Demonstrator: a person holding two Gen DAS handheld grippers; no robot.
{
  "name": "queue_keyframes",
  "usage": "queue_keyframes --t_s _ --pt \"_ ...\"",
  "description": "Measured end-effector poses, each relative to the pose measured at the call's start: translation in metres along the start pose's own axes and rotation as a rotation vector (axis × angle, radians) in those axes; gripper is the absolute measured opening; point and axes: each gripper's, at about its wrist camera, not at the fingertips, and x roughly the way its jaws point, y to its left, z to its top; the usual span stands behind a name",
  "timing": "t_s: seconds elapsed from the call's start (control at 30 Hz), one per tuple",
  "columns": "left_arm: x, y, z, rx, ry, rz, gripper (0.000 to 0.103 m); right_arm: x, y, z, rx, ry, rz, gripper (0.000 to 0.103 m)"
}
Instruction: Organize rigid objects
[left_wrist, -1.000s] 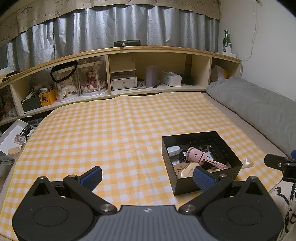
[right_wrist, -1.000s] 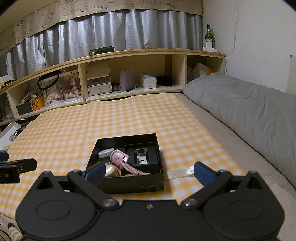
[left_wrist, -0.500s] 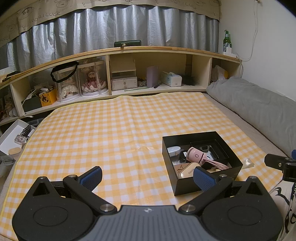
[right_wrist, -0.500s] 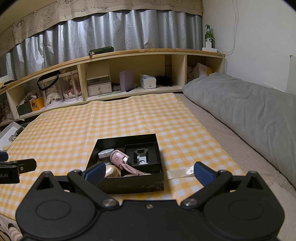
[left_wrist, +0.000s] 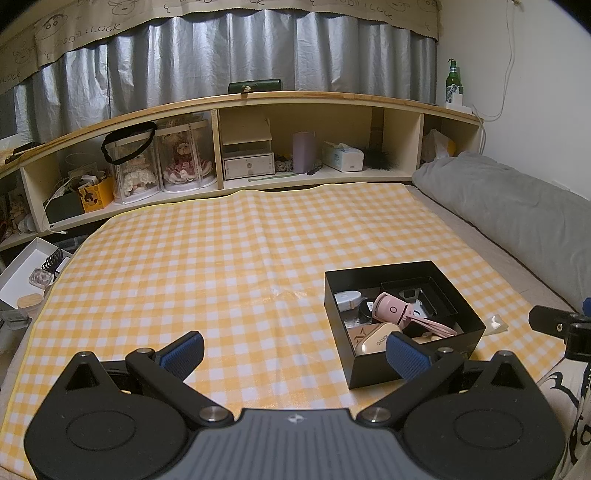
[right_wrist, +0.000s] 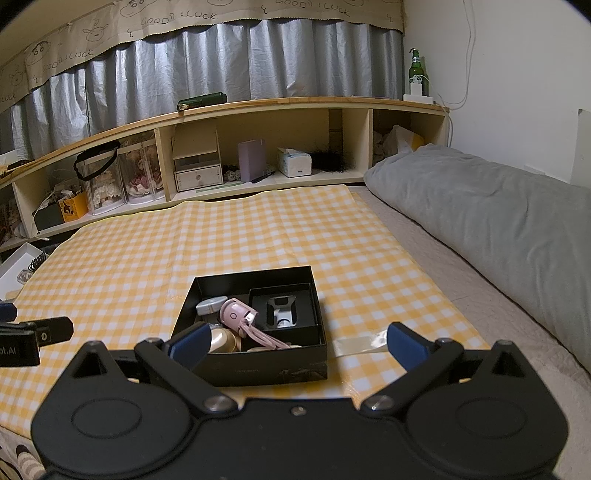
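Observation:
A black open box sits on the yellow checked cloth. It holds a pink device with a strap, a beige case, a white-grey item and a smaller black tray. My left gripper is open and empty, left of the box. My right gripper is open and empty, just in front of the box.
A wooden shelf with dolls, boxes and a tissue box runs along the back. A grey pillow lies at the right. A white tray sits off the cloth at the left. A clear strip lies right of the box.

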Motion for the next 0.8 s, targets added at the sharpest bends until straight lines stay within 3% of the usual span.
queue_keyframes --t_s 0.8 --pt "-0.0004 0.0018 -0.0002 0.000 0.000 0.003 0.103 -0.0003 0.0002 -0.0003 0.001 -0.001 -0.003 0.102"
